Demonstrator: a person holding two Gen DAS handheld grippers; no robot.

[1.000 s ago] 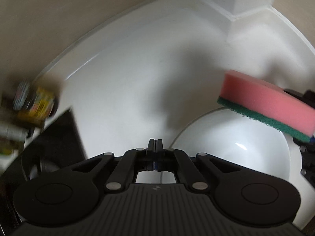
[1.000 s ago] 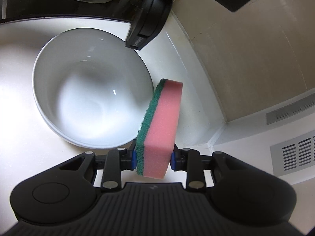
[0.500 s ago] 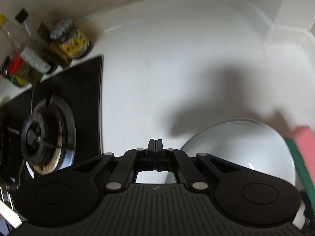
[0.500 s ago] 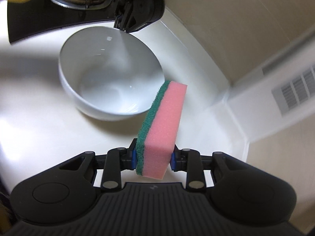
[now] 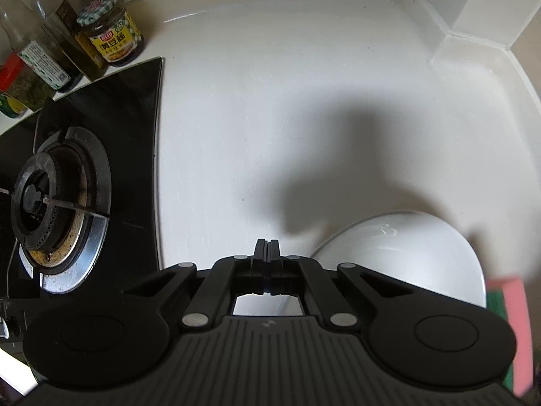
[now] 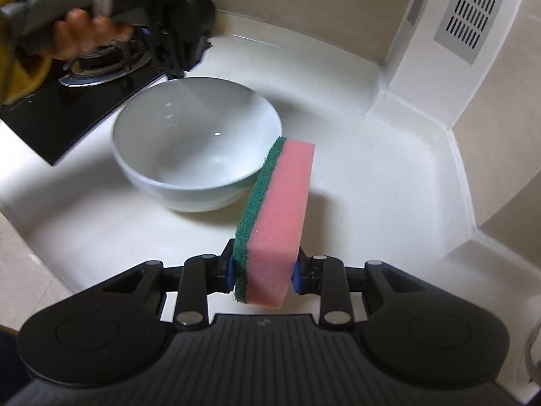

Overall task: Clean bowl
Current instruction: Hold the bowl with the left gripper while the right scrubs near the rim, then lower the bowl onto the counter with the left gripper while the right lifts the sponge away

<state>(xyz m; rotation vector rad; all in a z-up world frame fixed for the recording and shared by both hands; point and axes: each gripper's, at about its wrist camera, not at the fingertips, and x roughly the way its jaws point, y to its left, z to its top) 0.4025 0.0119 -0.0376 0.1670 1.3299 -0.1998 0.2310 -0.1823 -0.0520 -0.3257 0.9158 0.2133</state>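
A white bowl (image 6: 196,155) stands upright on the white counter (image 6: 355,155), beside the black hob. My right gripper (image 6: 263,270) is shut on a pink sponge with a green scouring side (image 6: 280,209), held on edge just right of the bowl, clear of its rim. In the left wrist view the bowl (image 5: 405,257) shows at lower right with the sponge (image 5: 510,324) at the frame edge. My left gripper (image 5: 267,247) is shut and empty, hovering over the counter left of the bowl. In the right wrist view it (image 6: 175,64) hangs over the bowl's far rim, held by a hand (image 6: 77,30).
A black glass hob with a gas burner (image 5: 57,203) lies left of the bowl. A jar (image 5: 111,34) and several bottles (image 5: 40,50) stand at the back left against the wall. A white boxed corner with a vent grille (image 6: 470,10) rises at the right.
Both views have rolled and shifted: the hob and bottles swung into the left wrist view. The sponge stays gripped, and the bowl now lies further ahead to its left.
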